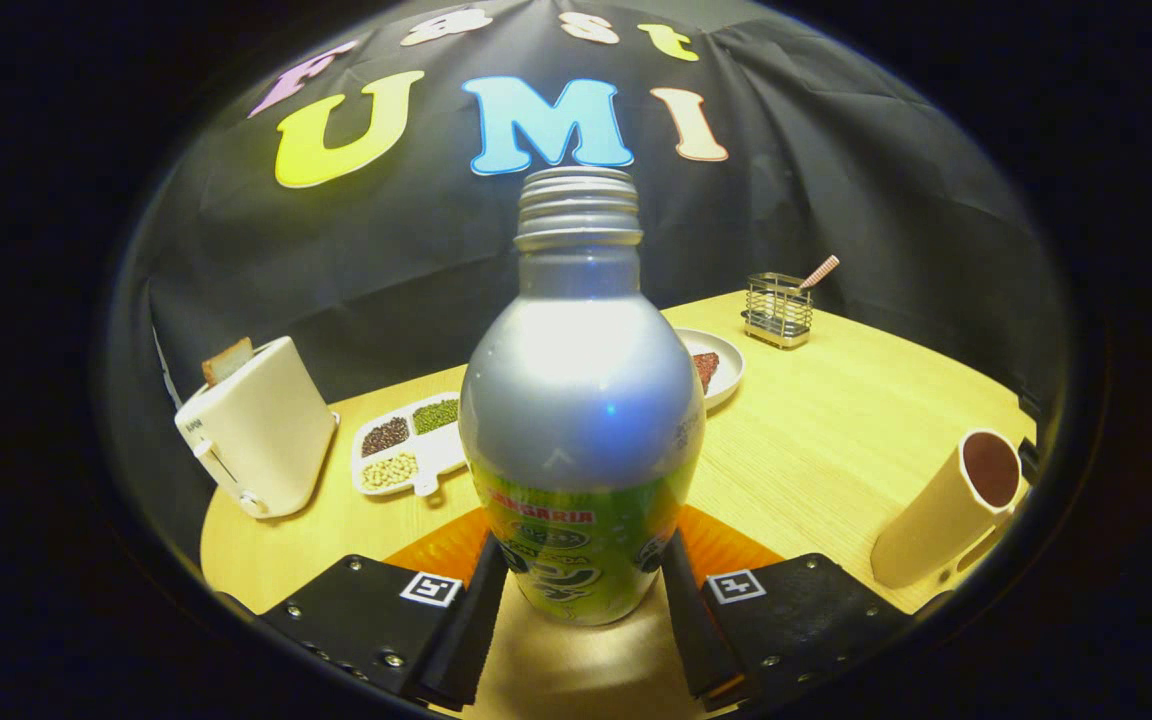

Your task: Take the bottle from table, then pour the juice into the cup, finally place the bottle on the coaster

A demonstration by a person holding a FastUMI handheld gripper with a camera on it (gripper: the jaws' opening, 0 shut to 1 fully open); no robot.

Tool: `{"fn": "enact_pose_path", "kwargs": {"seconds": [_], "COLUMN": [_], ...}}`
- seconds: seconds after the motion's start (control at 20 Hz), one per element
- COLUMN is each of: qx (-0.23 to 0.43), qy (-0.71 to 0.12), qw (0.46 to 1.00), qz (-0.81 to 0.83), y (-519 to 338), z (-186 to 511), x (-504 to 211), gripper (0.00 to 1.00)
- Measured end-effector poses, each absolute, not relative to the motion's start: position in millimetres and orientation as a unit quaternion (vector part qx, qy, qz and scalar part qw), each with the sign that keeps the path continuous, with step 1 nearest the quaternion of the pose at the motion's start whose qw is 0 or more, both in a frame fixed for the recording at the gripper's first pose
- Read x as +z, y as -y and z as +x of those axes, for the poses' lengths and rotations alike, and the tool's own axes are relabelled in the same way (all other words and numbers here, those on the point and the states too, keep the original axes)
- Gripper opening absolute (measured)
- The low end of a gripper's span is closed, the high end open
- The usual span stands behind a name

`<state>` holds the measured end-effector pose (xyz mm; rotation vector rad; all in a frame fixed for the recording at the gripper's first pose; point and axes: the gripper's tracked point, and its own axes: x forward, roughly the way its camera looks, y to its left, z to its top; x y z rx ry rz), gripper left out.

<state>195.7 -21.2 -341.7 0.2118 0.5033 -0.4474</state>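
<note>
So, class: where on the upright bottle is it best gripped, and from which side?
Grip the bottle low on its straight labelled body, coming in level from the side. The shoulder curves and the neck is narrow. The gripper is shut on it there.

Most of the orange coaster [736, 550] is hidden behind the bottle [581, 420], so only its two sides can be seen past the fingers [481, 610]. The plate [726, 365] and the food on it are half covered by the bottle too. Whether the bottle's base is touching the coaster can't really be told. The toaster [256, 430] label is way too small to be made out.
</note>
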Motion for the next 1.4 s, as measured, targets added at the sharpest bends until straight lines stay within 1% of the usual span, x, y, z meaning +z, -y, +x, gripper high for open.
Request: {"fn": "enact_pose_path", "kwargs": {"seconds": [0.05, 0.3, 0.45, 0.8, 0.85, 0.95, 1.15, 1.4], "qx": [-0.218, -0.205, -0.206, -0.205, -0.204, -0.203, -0.199, -0.164], "qy": [-0.245, -0.241, -0.249, -0.252, -0.252, -0.255, -0.259, -0.241], "qw": [0.940, 0.946, 0.944, 0.945, 0.945, 0.945, 0.945, 0.956], "qz": [0.090, 0.066, 0.061, 0.033, 0.033, 0.034, 0.033, 0.042], "y": [23.5, 23.3, 24.6, 25.6, 25.4, 24.3, 24.1, 10.9], "z": [200.6, 219.8, 219.4, 216.6, 216.7, 214.4, 208.4, 193.1], "x": [-343.2, -350.0, -358.1, -361.4, -360.5, -361.4, -357.5, -326.0], "gripper": [0.76, 0.77, 0.77, 0.82, 0.85, 0.98, 0.98, 0.98]}}
